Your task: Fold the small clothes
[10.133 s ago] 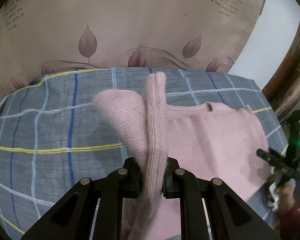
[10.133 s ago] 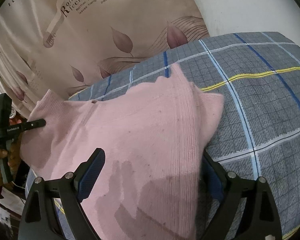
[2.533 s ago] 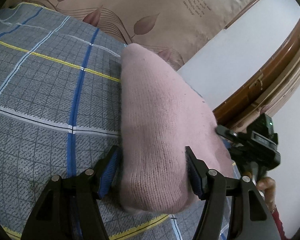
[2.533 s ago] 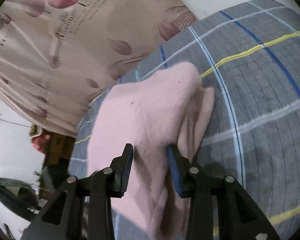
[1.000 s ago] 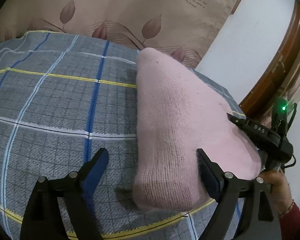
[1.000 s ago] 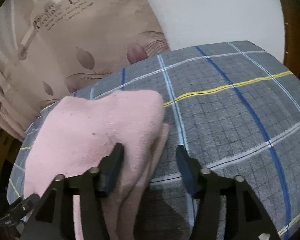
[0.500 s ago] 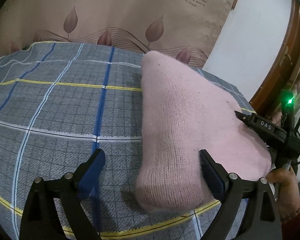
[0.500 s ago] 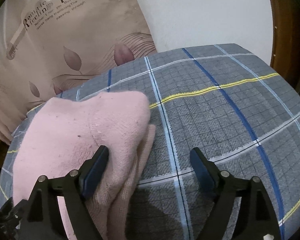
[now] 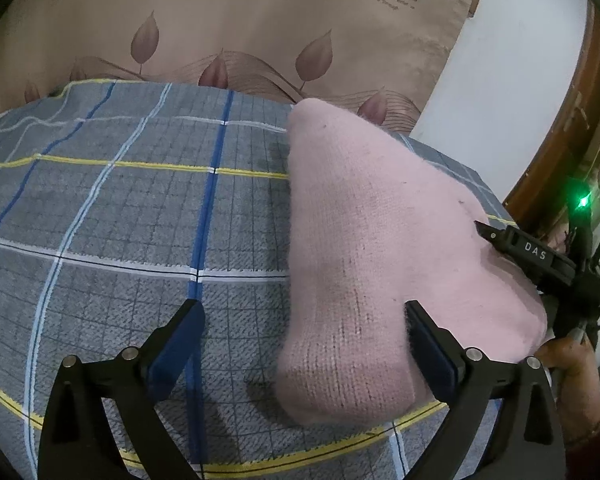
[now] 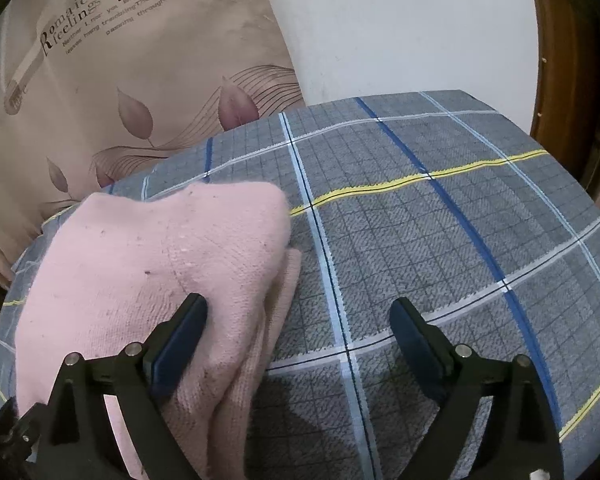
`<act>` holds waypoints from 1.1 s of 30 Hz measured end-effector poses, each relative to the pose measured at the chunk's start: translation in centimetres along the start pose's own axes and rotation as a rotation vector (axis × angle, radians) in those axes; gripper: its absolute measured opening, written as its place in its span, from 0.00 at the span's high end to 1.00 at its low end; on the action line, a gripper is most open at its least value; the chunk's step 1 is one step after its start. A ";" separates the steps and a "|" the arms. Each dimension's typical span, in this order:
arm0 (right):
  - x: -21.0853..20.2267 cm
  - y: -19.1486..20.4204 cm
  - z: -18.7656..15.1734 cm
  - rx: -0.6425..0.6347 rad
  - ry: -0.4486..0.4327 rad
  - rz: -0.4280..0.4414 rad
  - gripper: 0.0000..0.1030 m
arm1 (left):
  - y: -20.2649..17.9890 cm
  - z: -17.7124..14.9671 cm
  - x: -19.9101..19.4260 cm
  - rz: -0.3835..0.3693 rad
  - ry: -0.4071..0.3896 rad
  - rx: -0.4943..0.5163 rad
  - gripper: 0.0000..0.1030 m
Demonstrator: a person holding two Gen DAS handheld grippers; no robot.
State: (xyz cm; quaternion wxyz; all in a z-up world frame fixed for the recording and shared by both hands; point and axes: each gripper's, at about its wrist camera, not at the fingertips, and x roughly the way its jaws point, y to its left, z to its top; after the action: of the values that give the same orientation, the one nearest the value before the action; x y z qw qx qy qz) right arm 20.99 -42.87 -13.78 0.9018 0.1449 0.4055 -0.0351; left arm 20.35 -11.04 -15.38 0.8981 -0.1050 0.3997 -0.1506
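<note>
A pink knitted sweater (image 9: 364, 248) lies folded into a thick bundle on the grey plaid cloth (image 9: 120, 240). My left gripper (image 9: 304, 316) is open and empty, its jaws wide apart over the bundle's near end. The right gripper's body (image 9: 540, 260) shows at the bundle's right side in the left wrist view. In the right wrist view the sweater (image 10: 148, 272) lies at the left with layered edges. My right gripper (image 10: 296, 320) is open and empty, its left finger (image 10: 180, 332) over the sweater's edge, its right finger over bare cloth.
The plaid cloth (image 10: 440, 240) covers a rounded surface that drops off at the edges. A beige leaf-print curtain (image 9: 240, 32) hangs behind, with a white wall (image 10: 400, 28) and a brown wooden frame (image 9: 572, 120) to the right.
Both grippers let go of the sweater and opened wide. Both have drawn back a little from the folded bundle, which stays in place.
</note>
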 end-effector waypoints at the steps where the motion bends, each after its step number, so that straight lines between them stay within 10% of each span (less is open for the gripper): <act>1: 0.0 0.0 0.0 -0.001 0.000 -0.003 0.12 | 0.2 0.0 0.0 -0.013 0.006 -0.011 0.05; 8: 0.1 -0.5 0.0 0.035 0.014 0.037 0.09 | 1.4 0.0 -0.3 -0.107 -0.010 -0.051 0.05; 14: -1.1 -3.4 -0.9 0.164 0.070 0.297 0.08 | 3.0 1.8 -1.8 -0.256 -0.049 -0.069 0.05; 25: -1.3 1.1 -2.2 -0.039 0.224 0.462 0.07 | 3.3 5.8 4.3 -0.548 0.239 -0.009 0.05; 33: 1.2 1.1 -0.6 0.002 0.290 0.653 0.06 | 3.4 6.8 6.5 -0.660 0.282 -0.027 0.06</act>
State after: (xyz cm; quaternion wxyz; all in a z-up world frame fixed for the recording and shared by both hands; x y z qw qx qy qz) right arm 21.59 -41.60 -14.82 0.7983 0.2714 0.4617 0.2756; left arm 30.20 -9.69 -16.37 0.7355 -0.2187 0.4662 -0.4402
